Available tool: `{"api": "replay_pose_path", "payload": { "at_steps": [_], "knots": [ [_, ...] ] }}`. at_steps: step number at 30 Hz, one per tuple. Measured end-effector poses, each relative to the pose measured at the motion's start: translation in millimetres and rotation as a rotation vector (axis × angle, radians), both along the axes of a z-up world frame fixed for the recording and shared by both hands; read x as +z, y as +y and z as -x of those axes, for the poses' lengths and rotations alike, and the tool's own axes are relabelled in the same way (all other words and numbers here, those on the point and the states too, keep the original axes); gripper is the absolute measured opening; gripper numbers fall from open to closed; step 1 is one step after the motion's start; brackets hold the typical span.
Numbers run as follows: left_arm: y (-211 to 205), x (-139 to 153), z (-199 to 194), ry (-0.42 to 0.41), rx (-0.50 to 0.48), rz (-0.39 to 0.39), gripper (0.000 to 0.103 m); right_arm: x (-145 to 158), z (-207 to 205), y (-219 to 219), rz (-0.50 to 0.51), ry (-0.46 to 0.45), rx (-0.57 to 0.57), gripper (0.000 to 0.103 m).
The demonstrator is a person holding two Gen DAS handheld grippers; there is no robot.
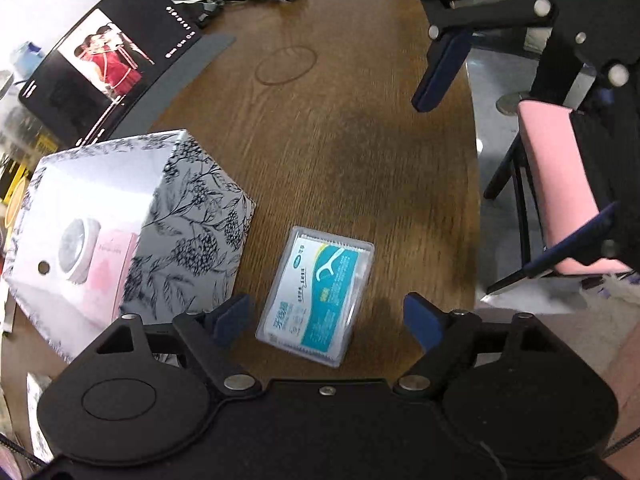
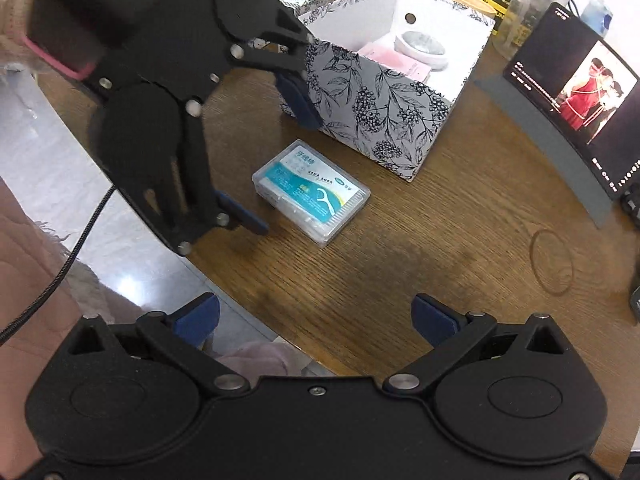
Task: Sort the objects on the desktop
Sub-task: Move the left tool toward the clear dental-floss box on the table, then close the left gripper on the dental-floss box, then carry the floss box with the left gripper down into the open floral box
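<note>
While your left gripper (image 1: 328, 320) hangs low over the wooden table (image 1: 340, 140) with its blue fingers (image 1: 232, 320) spread wide and empty, the clear floss pick box (image 1: 316, 296) lies flat between them, touching neither. Just to its left stands the open floral storage box (image 1: 192, 220), with a round white item and a pink packet inside. Your right gripper (image 2: 314, 320) is also agape, holding nothing, near the table's edge and well apart from the floss pick box.
</note>
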State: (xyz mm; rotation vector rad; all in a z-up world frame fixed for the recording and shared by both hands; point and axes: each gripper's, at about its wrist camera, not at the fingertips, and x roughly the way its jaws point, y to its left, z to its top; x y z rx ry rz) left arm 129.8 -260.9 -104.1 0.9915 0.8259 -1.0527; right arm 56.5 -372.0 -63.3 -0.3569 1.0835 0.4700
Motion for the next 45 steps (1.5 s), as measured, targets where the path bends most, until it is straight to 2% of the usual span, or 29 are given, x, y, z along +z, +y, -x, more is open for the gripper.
{"api": "replay_pose_path", "payload": {
  "at_steps": [13,20,24,29,38,45],
  "knots": [
    [-15.0,-26.7,-12.2,-0.001,-0.022,-0.044,0.083,-5.5,-7.6,-7.8,-0.039,0.011,-0.009,0.103],
    [-17.4,-27.7,-23.0,0.081,0.018,-0.03,0.082,-6.5,-7.0,-10.0,-0.049,0.017,-0.018,0.103],
    [-15.8,-27.9,-30.9,0.176,0.068,-0.018,0.076,-5.7,-5.2,-11.9,-0.053,0.017,-0.025,0.103],
    [-15.7,-26.2,-31.0,0.235,0.081,-0.022,0.057,-1.9,-3.1,-16.4,-0.083,0.018,-0.049,0.103],
    [-12.3,-22.3,-15.1,0.199,0.075,-0.029,0.056,3.0,4.1,-10.6,-0.072,-0.011,-0.048,0.103],
    [1.1,10.5,-5.6,0.171,0.069,0.04,0.056,15.4,7.0,-9.3,-0.079,-0.039,-0.076,0.103]
  ]
}}
